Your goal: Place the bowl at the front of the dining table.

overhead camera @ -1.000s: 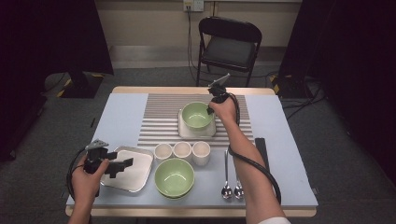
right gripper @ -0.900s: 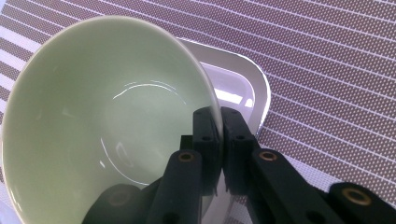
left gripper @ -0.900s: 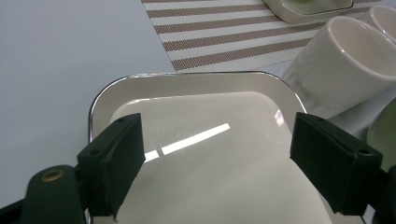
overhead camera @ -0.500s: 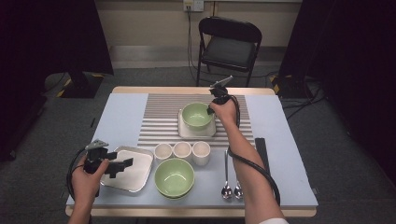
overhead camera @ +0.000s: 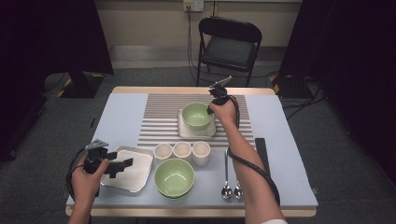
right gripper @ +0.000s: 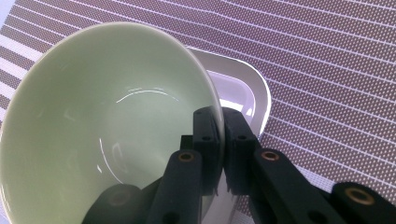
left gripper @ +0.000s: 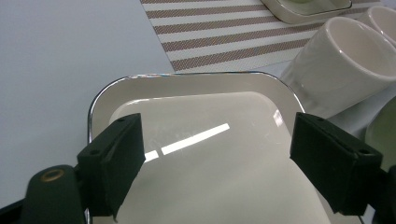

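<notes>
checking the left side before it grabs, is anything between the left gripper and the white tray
Nothing visible. The left gripper hangs open right over the white tray, with bare tray between its jaws; the cups stand beside it.

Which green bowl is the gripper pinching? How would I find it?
Look at the striped mat in the table's middle. On it sits a square white plate, carrying the green bowl. The other green bowl sits near the front edge, with no plate underneath.

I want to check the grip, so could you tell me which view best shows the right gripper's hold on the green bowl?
The right gripper view: the right gripper is clamped on the green bowl rim, one jaw inside, one outside. The high view shows the bowl on its square plate with the hand covering the jaws.
</notes>
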{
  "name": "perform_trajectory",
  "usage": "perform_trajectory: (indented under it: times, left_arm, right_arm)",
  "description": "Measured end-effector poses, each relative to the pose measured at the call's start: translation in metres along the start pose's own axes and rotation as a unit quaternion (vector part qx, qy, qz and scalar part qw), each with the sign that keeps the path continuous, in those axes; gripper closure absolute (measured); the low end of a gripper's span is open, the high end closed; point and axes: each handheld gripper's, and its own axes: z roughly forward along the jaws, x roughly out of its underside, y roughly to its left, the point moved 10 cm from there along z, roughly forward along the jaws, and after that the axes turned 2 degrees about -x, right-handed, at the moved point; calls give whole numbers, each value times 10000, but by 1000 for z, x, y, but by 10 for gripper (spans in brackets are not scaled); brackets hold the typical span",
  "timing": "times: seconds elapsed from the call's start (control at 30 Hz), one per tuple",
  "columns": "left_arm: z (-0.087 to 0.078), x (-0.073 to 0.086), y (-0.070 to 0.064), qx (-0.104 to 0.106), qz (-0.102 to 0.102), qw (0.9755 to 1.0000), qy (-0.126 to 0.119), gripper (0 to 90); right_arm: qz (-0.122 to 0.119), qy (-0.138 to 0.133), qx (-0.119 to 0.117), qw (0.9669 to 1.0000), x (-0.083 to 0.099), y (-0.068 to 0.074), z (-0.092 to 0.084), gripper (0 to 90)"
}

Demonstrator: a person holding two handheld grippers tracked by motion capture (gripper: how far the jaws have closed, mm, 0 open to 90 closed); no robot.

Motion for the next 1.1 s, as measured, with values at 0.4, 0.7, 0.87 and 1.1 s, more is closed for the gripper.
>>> perform_trajectory:
  times: [0.4, 0.7, 0.87, 1.1]
  left_arm:
    - [0, 0, 0, -1, 11, 10000, 6, 174]
    - [0, 0, 0, -16, 16, 10000, 11, 174]
    - [0, 0, -1, -1, 0, 10000, 19, 174]
    - [0, 0, -1, -11, 47, 10000, 34, 174]
  right_arm:
    - [-32, -117, 98, 9999, -1, -3, -1, 727]
    - [-37, -255, 167, 9995, -4, -4, -2, 572]
    - [-74, -325, 123, 9994, -6, -2, -4, 516]
    - [-239, -484, 96, 9985, -9, 1, -8, 437]
